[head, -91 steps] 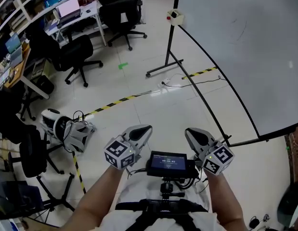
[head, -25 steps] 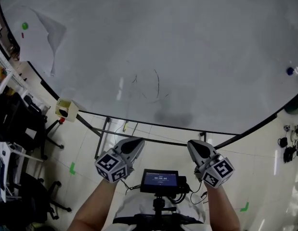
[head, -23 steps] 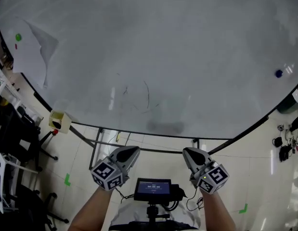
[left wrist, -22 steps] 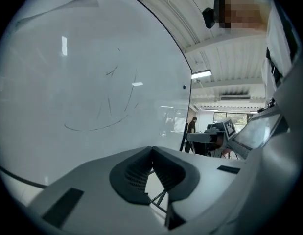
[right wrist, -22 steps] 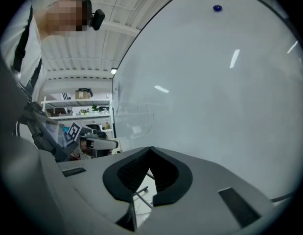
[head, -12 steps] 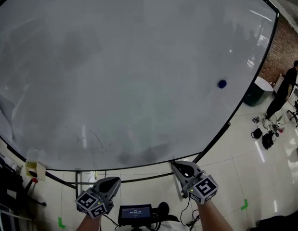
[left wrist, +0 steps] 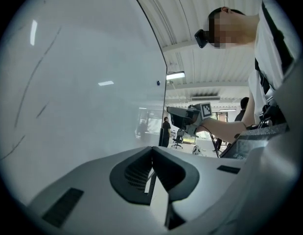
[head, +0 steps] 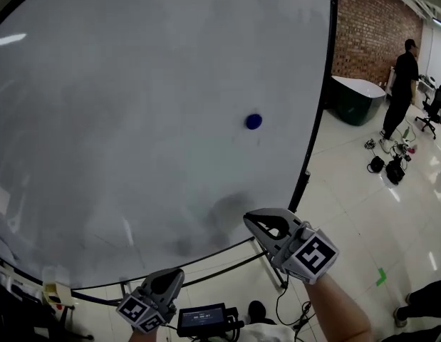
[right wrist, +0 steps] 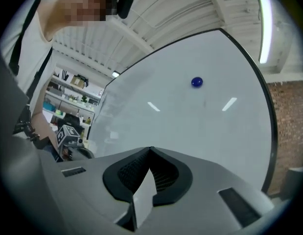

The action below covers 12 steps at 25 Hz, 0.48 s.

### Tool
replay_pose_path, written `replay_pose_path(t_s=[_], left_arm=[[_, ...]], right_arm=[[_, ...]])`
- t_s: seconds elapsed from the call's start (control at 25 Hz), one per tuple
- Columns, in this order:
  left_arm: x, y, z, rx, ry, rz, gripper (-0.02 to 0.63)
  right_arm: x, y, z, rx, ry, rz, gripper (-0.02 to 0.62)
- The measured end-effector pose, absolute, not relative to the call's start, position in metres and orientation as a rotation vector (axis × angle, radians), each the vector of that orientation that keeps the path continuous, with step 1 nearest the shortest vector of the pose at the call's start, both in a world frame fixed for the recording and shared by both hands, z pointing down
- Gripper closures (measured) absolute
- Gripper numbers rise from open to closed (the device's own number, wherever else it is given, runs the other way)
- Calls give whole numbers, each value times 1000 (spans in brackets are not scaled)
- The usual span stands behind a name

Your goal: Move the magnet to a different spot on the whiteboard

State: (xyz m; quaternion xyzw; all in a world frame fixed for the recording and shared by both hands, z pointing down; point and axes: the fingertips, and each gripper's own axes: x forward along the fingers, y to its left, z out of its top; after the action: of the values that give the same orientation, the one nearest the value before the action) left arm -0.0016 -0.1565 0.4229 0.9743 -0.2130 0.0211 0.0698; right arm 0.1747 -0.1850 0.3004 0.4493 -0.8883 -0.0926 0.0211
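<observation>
magnet [head: 253,121]: on whiteboard [head: 135,84], right side
right hand-held gripper [head: 251,219]: closed, empty, apart from magnet
left hand-held gripper [head: 171,276]: closed, empty

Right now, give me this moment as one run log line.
phase: pre-grasp | magnet: blue, on whiteboard, untouched | right claw: shut, empty, below magnet | left claw: shut, empty, low
</observation>
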Motion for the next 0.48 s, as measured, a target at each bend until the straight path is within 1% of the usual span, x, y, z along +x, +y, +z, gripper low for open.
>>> replay_pose_path(t_s=[0.32, 0.48], left_arm=[[61, -170, 414, 2995, -587, 176, 571], [80, -177, 408, 2995, -583, 149, 571]], right_arm=[[232, -217, 233, 1417, -2535, -578, 562], [252, -230, 200, 1414, -2426, -715, 558]])
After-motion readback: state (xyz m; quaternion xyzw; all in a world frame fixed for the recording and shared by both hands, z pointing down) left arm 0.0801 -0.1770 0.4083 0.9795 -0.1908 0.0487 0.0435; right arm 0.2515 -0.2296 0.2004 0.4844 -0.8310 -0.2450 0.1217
